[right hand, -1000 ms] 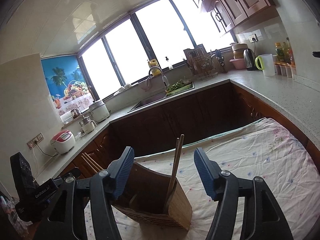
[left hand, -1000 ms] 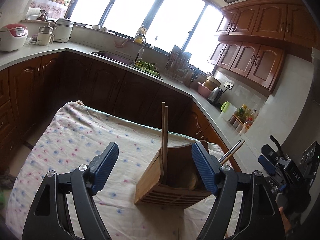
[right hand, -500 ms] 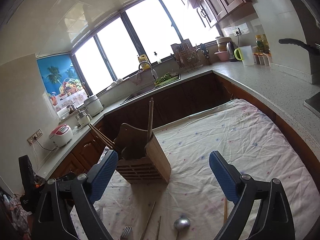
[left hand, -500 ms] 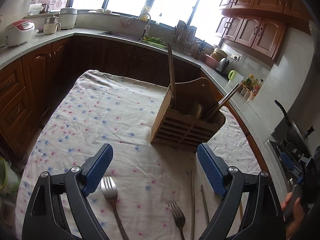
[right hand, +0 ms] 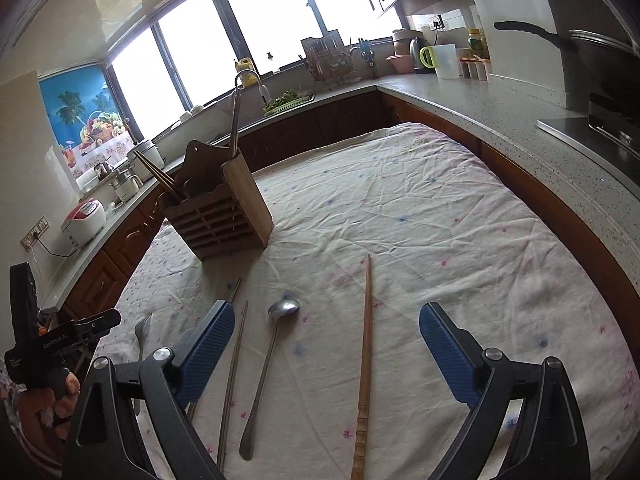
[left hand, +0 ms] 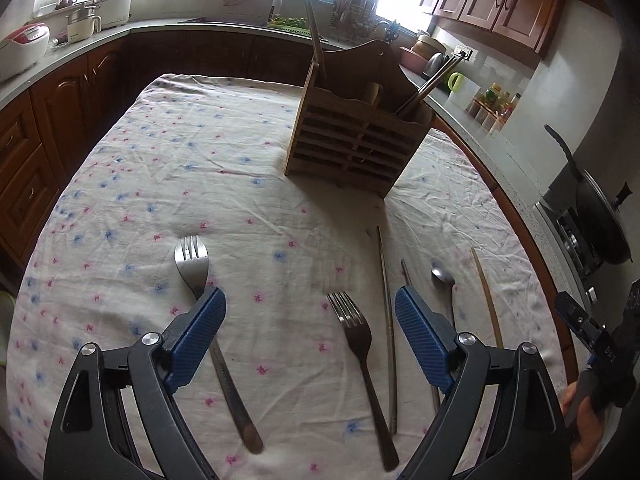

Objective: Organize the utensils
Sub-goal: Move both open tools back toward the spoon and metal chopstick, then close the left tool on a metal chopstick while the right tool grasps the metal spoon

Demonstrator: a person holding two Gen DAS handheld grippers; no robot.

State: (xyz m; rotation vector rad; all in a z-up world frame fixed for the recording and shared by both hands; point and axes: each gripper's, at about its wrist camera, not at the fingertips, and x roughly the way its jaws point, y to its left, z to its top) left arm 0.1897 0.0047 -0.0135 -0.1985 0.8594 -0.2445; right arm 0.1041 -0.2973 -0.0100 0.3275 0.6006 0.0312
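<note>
Left gripper (left hand: 310, 336): jaws wide apart, nothing between the pads, nothing held. Its left pad stands in front of the neck of a fork (left hand: 196, 264) lying on the cloth; a second fork (left hand: 356, 332) lies between the jaws' line of sight, and a metal chopstick (left hand: 387, 320) runs just beside it.

Right gripper (right hand: 326, 344): its jaws have just been opening and now stand wide, empty. Below and between them on the cloth lie a spoon (right hand: 272, 344) and a wooden chopstick (right hand: 365, 344), apart from each other (neither touched by a pad). A pair of thin metal chopsticks (right hand: 236, 352) lies beside the left pad.

Further out, the wooden utensil holder (left hand: 352, 140) stands upright on the floral tablecloth (left hand: 200, 168), with chopsticks leaning in it. Kitchen counter (right hand: 500, 116) surrounds the table.
</note>
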